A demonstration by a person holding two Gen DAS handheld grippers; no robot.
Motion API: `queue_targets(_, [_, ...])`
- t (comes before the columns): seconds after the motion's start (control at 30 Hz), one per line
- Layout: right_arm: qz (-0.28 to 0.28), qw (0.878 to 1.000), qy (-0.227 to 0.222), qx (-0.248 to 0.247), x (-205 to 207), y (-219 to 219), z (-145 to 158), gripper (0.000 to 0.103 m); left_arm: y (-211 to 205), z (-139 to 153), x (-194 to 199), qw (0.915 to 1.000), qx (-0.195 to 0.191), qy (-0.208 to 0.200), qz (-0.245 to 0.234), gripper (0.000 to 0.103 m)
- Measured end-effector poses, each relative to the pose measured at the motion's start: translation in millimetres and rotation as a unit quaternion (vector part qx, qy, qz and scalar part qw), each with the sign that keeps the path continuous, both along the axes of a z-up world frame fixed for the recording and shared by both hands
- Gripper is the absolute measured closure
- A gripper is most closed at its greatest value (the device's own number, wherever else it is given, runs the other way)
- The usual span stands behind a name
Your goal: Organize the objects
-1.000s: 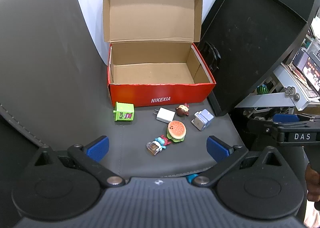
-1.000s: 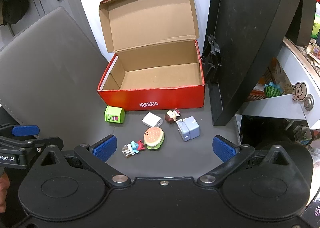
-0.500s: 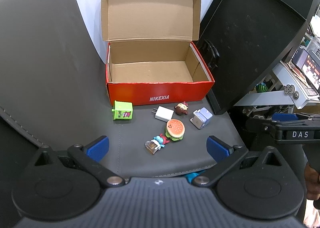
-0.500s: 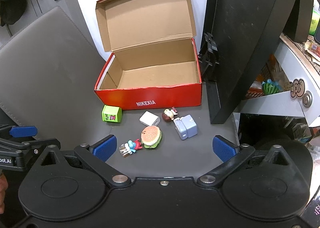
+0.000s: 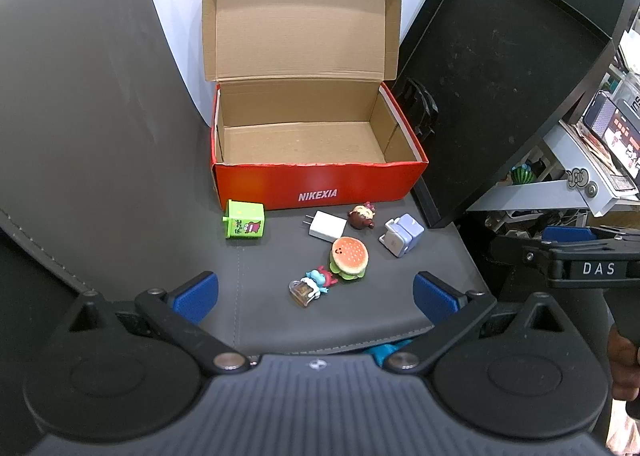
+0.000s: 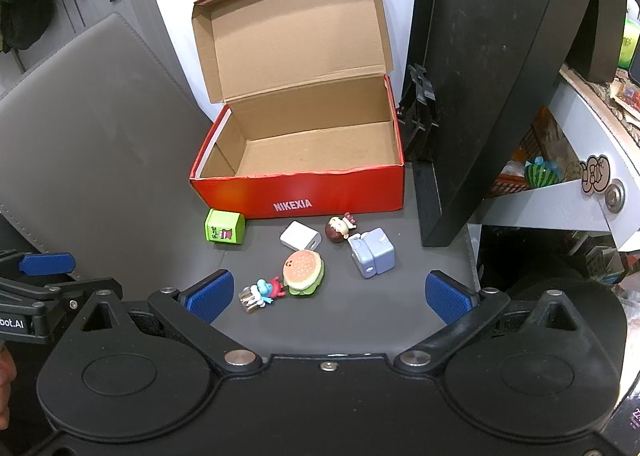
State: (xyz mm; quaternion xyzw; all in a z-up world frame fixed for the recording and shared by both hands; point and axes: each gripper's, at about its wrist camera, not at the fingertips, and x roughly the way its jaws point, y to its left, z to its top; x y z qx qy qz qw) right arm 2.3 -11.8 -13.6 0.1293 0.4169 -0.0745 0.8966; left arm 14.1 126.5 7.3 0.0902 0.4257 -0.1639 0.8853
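Both claws, left (image 5: 316, 296) and right (image 6: 329, 296), gape empty. Risk: burger (image 6: 303, 271) touches figurine (image 6: 262, 295); grabbing one may drag the other.

Hand (image 5: 624, 368) cut off at right edge

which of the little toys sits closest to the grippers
The small blue-and-red figure with the clear base, just in front of the burger toy; every other piece lies nearer the red box.
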Motion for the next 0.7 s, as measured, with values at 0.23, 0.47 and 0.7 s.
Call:
queue_targets(0.23, [0.004, 1.000, -0.001, -0.002, -0.2, 2.0, 1.0, 0.000, -0.4, -0.1, -0.9, 1.0000, 0.000, 0.000, 0.000, 0.000])
queue_targets(0.47, [0.003, 1.000, -0.002, -0.003, -0.2, 3.1, 0.7, 0.000, -2.1, -1.8, -0.7, 1.0000, -0.002, 0.005, 0.001, 0.000])
queue_targets(0.7, [0.000, 1.000, 0.002, -0.002, 0.8, 0.8, -3.1, 0.000, -4.2, -2.4, -1.8, 1.0000, -0.001, 0.007, 0.001, 0.000])
